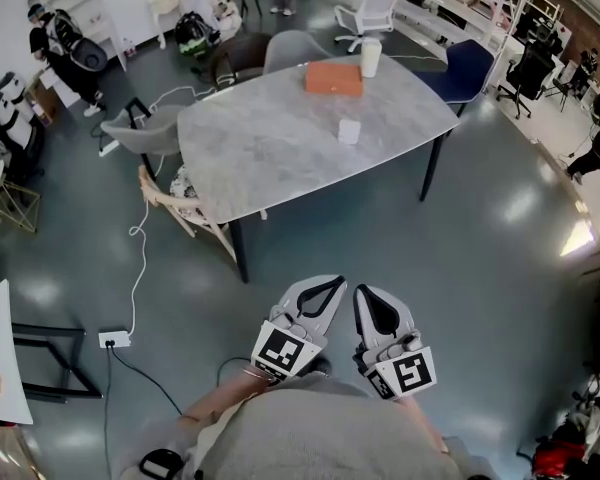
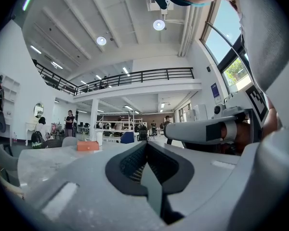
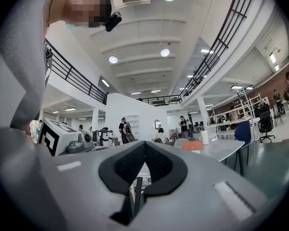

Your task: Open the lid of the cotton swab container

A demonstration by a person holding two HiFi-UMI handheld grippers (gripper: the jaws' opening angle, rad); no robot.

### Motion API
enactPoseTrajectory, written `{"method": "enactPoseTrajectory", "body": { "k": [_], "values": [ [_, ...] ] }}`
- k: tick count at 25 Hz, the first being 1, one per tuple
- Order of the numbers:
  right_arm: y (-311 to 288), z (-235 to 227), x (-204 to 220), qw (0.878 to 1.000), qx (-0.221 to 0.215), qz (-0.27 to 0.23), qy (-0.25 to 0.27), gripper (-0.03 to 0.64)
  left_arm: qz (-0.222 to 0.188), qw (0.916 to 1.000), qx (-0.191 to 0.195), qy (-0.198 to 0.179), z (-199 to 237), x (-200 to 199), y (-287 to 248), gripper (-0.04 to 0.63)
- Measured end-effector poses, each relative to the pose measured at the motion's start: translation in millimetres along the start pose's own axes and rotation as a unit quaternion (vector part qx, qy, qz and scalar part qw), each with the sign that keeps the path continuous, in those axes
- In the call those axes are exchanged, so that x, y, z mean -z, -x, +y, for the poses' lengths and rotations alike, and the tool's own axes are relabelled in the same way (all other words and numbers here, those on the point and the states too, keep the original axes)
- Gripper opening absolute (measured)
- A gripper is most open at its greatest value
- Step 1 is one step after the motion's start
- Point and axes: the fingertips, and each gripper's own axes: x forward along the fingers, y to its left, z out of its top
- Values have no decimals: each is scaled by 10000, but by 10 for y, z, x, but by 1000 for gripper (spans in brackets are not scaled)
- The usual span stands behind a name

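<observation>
A grey table [image 1: 250, 158] stands a few steps ahead in the head view. On it are a small white container [image 1: 349, 130] near the middle, a white cylinder [image 1: 370, 58] and an orange box [image 1: 333, 79] at the far end. My left gripper [image 1: 329, 287] and right gripper [image 1: 367, 297] are held side by side close to the body, over the floor and well short of the table. Both are shut with nothing between the jaws. The left gripper view shows the shut left gripper [image 2: 147, 150] and the orange box [image 2: 88, 146] far off. The right gripper view shows the shut right gripper [image 3: 143, 150].
Grey chairs [image 1: 145, 133] and a wooden chair [image 1: 180, 208] stand at the table's left, a blue chair [image 1: 470, 66] at its right. A white cable runs across the floor to a power strip [image 1: 114, 339]. People [image 1: 195, 13] are at the back of the room.
</observation>
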Motion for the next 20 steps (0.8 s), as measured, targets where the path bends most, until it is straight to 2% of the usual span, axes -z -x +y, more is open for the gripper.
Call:
{"method": "enactPoseTrajectory", "body": {
  "k": [9, 15, 20],
  "values": [
    [198, -183, 27, 9996, -154, 9, -243, 0, 72, 9997, -200, -81, -204, 18, -48, -2],
    [69, -211, 35, 9993, -262, -5, -256, 0, 87, 9992, -401, 9, -39, 37, -50, -2],
    [-79, -319, 60, 9996, -221, -7, -183, 0, 41, 9991, -417, 98, 144, 86, -187, -2]
  ]
}}
